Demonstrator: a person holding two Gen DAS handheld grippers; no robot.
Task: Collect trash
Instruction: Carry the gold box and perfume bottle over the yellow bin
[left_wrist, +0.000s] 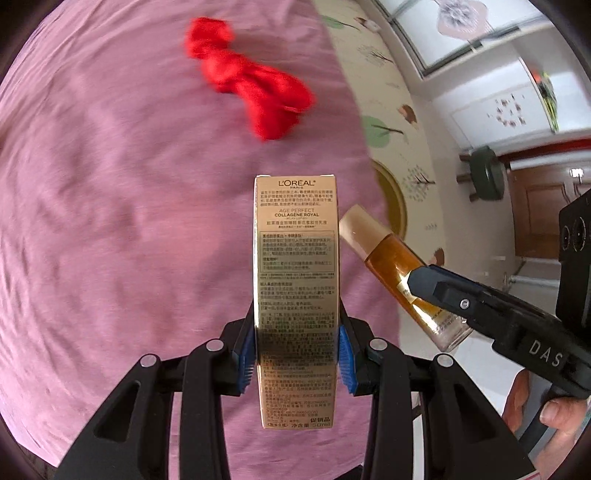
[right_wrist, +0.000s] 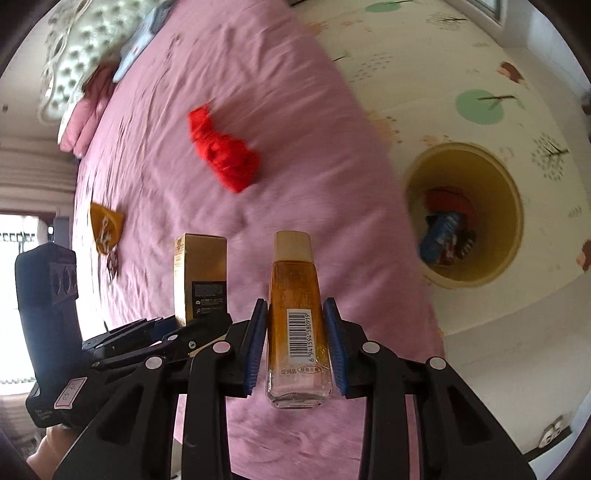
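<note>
Carrying one piece of trash in each hand, the person has both loads over the pink-sheeted bed (right_wrist: 258, 92). The left gripper (left_wrist: 297, 345) is clamped on a tall gold cardboard carton (left_wrist: 296, 280) printed with small text, its blue pads pressed flat against the two narrow sides near the lower half. The right gripper (right_wrist: 295, 349) is clamped on a slim amber glass bottle with a cream cap (right_wrist: 295, 314), gripped low, around the barcode, with most of the bottle standing clear above the pads.

In the right wrist view the round yellow waste bin (right_wrist: 513, 206) sits on the patterned floor mat at about two o'clock from the bottle, already holding a blue wrapper and some darker scraps; I cannot make those out clearly. A crumpled red cloth (right_wrist: 221, 151) lies on the bed at eleven o'clock, and an orange snack packet (right_wrist: 105, 225) at nine o'clock.

The risks, as I judge them: the bottle is smooth and held near its base, so a quick swing could tip it out of the pads; glass dropped past the bin's rim could break on the floor. The two loads travel close together and could knock, and the carton could crush under a tight squeeze.
</note>
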